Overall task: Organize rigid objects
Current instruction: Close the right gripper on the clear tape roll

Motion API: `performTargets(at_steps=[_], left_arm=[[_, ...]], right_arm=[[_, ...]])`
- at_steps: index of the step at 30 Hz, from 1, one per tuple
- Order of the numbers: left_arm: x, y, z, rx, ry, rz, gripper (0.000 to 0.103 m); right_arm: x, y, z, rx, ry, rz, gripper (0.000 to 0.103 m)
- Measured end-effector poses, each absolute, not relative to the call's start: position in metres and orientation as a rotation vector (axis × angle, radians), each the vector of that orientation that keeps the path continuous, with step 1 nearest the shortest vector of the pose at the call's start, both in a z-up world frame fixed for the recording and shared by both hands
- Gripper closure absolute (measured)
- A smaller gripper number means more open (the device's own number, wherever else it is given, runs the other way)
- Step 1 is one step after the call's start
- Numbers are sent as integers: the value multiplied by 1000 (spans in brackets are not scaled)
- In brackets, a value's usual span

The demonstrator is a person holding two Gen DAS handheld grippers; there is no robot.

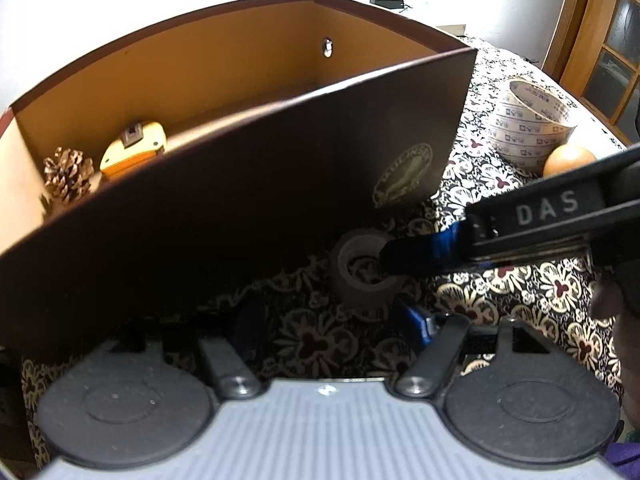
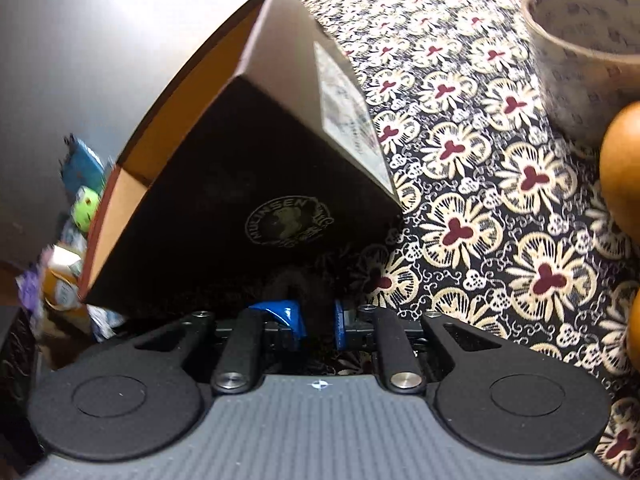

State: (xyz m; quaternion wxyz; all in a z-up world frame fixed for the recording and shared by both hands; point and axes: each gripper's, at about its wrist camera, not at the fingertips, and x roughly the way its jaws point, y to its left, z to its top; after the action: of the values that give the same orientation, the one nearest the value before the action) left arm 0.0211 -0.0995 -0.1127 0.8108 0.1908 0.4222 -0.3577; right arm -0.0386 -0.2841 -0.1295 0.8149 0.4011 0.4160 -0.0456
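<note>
A small clear tape roll (image 1: pixel 362 276) sits on the floral tablecloth (image 1: pixel 520 296), close to the front wall of a brown box (image 1: pixel 240 200). My right gripper (image 2: pixel 316 320) reaches in from the right. One of its blue-padded fingers (image 1: pixel 420 254) is inside the roll's hole. In the right wrist view its jaws stand narrow around the roll's dark wall (image 2: pixel 294 280). My left gripper (image 1: pixel 332 320) is open just short of the roll, holding nothing. Inside the box lie a pine cone (image 1: pixel 68 174) and a yellow tape measure (image 1: pixel 134 148).
A large printed tape roll (image 1: pixel 528 128) and an orange ball (image 1: pixel 568 160) stand right of the box on the cloth. The box's labelled side (image 2: pixel 348 108) faces them. Mixed clutter with a green ball (image 2: pixel 85 206) lies beyond the table's left. A wooden door (image 1: pixel 592 40) is far right.
</note>
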Motion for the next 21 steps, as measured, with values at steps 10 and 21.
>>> performTargets(at_steps=[10,21], left_arm=[[23,-110,-111,423,910,-808,39],[19,-116,-108,408,919,-825,61]], right_arm=[[-45,-289,-128,832,883,-72,103],[-31,-274,-124,748,893,-65,103]])
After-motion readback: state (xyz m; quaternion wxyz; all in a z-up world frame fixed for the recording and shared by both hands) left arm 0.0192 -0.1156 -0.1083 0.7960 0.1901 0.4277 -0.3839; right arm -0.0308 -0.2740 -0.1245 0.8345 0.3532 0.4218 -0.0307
